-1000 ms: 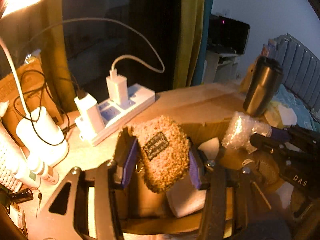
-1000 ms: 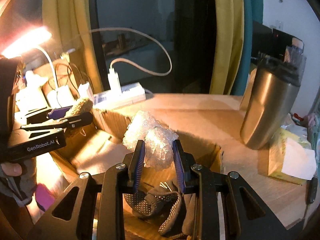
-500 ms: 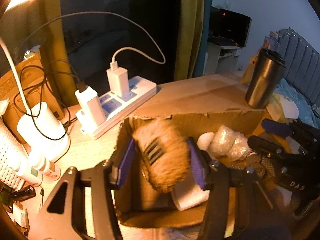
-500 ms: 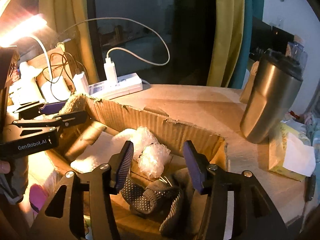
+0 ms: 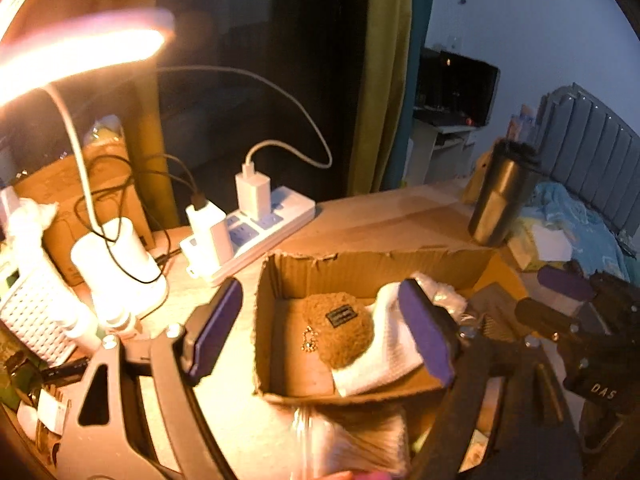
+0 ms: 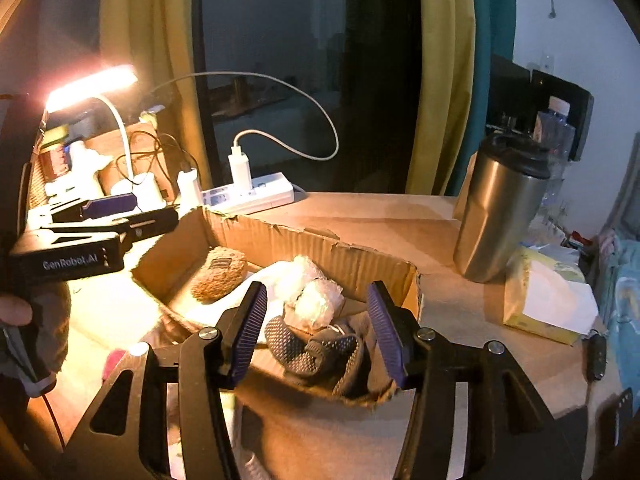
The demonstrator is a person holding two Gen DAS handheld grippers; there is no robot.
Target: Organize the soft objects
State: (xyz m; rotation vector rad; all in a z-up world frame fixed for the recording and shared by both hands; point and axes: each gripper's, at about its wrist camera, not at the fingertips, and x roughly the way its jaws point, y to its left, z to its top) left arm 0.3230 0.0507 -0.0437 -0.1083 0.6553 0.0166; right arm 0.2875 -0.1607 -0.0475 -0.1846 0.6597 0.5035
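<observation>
A cardboard box sits on the wooden table. A fuzzy brown pouch with a black label lies inside it on a white cloth. My left gripper is open and empty above the box. In the right wrist view the pouch, a wad of bubble wrap and a grey mesh item lie in the box. My right gripper is open and empty above them.
A white power strip with chargers and cables lies behind the box. A lit desk lamp stands at the left. A steel tumbler and a tissue pack stand at the right. Bottles and clutter fill the left edge.
Both grippers opened and pulled back. The left one let the brown pouch drop into the box; the right one let the bubble wrap drop into the box.
</observation>
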